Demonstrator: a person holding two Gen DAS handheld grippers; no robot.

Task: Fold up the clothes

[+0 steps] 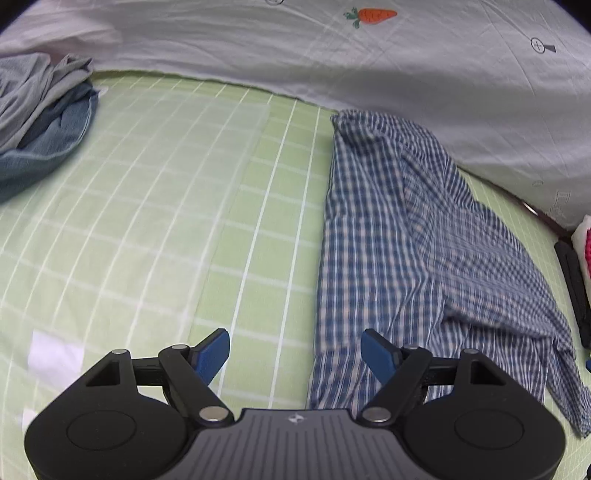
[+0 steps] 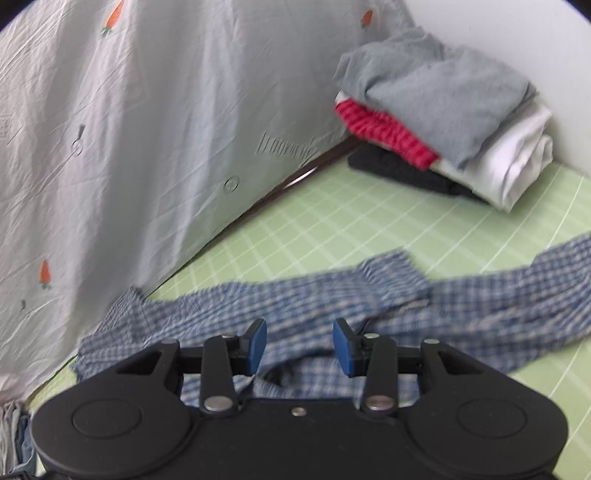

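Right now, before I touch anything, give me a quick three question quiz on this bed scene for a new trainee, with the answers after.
1. True or false: the left hand-held gripper is shut on the checked shirt.
2. Which garment tops the folded stack in the right wrist view? A red striped, B grey, C white.
3. Fill in: the quilt behind the green checked sheet carries a printed orange ____.

Key
1. False; its jaws stand open, holding nothing. The right hand-held gripper is open too.
2. B
3. carrot
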